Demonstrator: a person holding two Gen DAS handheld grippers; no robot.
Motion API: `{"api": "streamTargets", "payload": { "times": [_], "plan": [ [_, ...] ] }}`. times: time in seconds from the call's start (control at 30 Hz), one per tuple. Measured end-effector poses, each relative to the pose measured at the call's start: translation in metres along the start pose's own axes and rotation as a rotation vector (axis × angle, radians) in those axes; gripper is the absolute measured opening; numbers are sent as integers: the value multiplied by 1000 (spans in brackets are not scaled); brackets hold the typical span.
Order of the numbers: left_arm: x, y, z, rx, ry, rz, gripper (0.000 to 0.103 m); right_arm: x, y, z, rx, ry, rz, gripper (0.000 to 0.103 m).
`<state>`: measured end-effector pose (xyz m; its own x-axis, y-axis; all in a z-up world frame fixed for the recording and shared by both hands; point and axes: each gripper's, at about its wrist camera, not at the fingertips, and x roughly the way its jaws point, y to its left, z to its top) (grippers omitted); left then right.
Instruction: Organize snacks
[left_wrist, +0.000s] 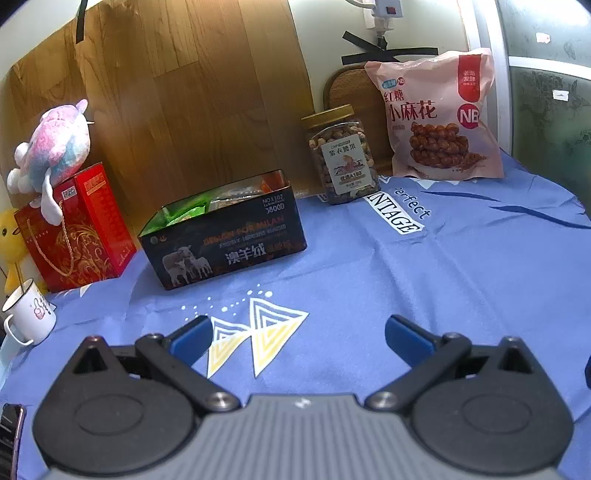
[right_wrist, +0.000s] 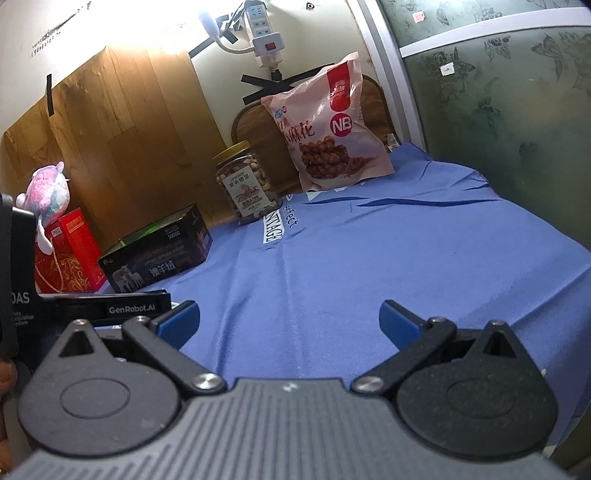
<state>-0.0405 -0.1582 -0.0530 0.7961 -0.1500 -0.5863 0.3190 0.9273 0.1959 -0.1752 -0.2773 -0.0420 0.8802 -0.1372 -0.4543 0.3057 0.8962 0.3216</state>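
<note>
A black open box (left_wrist: 225, 236) holding green and orange snack packets stands on the blue cloth (left_wrist: 406, 280) at the back left. It also shows in the right wrist view (right_wrist: 159, 258). A clear jar of nuts with a gold lid (left_wrist: 341, 155) (right_wrist: 246, 181) stands at the back. A pink bag of twisted snacks (left_wrist: 437, 114) (right_wrist: 328, 125) leans against the wall beside it. My left gripper (left_wrist: 297, 334) is open and empty, low over the cloth, well in front of the box. My right gripper (right_wrist: 290, 317) is open and empty over the cloth.
A red gift box (left_wrist: 74, 229) (right_wrist: 68, 251) with a pink plush toy (left_wrist: 55, 147) on top stands at the far left. A white mug (left_wrist: 27, 314) sits at the left edge. The left gripper's body (right_wrist: 110, 306) shows left of my right gripper. A green patterned wall (right_wrist: 517, 129) bounds the right.
</note>
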Motion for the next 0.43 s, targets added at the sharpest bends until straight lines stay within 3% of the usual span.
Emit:
{"api": "streamTargets", "payload": {
  "times": [0.2,0.43],
  "plan": [
    [-2,9,-2,-21,-17,9,103,4,4,-1,-8,12,13,103],
    [-12,24,-5,-43,-68,-59,103,11,13,-4,-25,28,34,103]
  ]
}}
